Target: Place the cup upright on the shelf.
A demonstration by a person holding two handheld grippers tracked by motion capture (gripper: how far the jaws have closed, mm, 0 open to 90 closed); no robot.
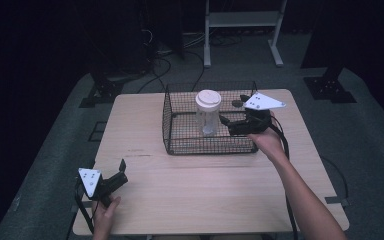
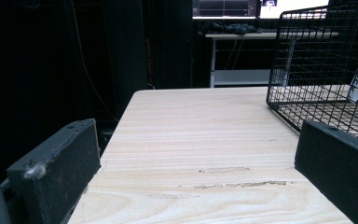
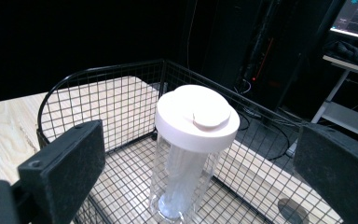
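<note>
— Where does the clear jar stand?

— Upright inside the black wire basket, near the basket's middle, on the far half of the desk. Its white lid is on, and something pale stands inside it; I cannot tell what.

— And the right gripper?

— At about three o'clock from the jar, just beside it, reaching over the basket's right wall. Its jaws are spread wide with nothing between them; in the right gripper view they stand to either side of the jar without touching it.

— Anything else in the basket?

— A small dark round disc lies on the basket floor, at the far right corner as seen from above.

— The left gripper?

— Well apart, at about seven o'clock from the basket, near the desk's front left corner. Its jaws are spread too, over bare wood, pointing toward the basket.
</note>
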